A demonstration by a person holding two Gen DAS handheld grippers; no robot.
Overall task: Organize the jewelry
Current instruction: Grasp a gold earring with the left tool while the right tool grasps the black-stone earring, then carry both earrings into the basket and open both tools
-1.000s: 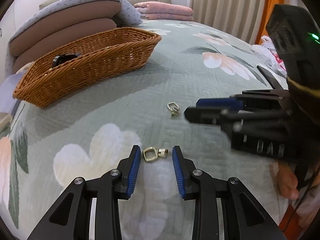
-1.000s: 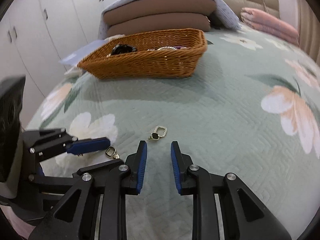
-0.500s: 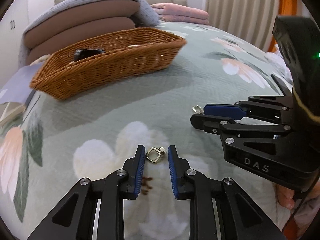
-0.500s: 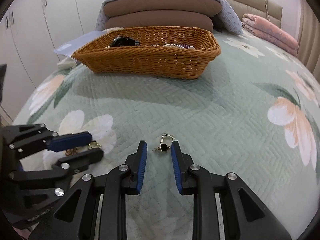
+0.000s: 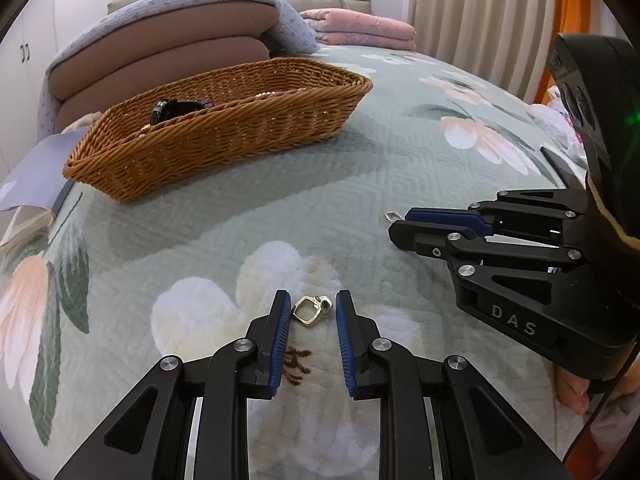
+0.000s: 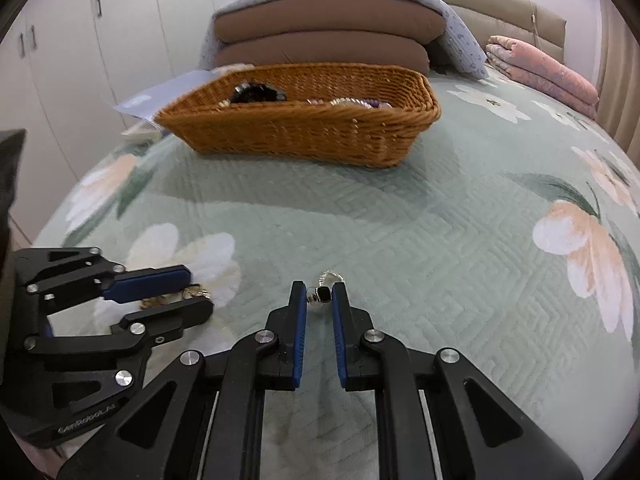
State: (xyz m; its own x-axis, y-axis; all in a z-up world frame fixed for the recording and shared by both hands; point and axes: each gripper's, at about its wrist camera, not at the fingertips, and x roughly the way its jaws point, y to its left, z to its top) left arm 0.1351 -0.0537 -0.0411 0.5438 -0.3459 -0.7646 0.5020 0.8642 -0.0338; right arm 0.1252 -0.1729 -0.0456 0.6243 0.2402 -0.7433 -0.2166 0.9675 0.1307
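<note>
A gold square-framed earring point(image 5: 309, 312) lies on the green floral quilt between the tips of my left gripper point(image 5: 310, 304), whose blue-padded jaws stand a little apart on either side of it. A silver earring with a black stone point(image 6: 323, 293) lies between the tips of my right gripper point(image 6: 319, 294), whose jaws are narrowly apart and close beside it. The right gripper also shows in the left wrist view point(image 5: 404, 226), and the left gripper in the right wrist view point(image 6: 192, 292). A wicker basket point(image 5: 240, 140) holding a black watch point(image 5: 176, 109) stands further back.
Stacked brown cushions point(image 6: 320, 36) under a grey blanket lie behind the basket point(image 6: 304, 136). Folded pink bedding point(image 6: 544, 76) is at the far right. A paper sheet point(image 5: 28, 184) lies left of the basket. Beads point(image 6: 352, 102) lie inside the basket.
Both grippers have come forward and lower onto their earrings. The left jaws have narrowed from wide open; each earring now sits between the fingertips.
</note>
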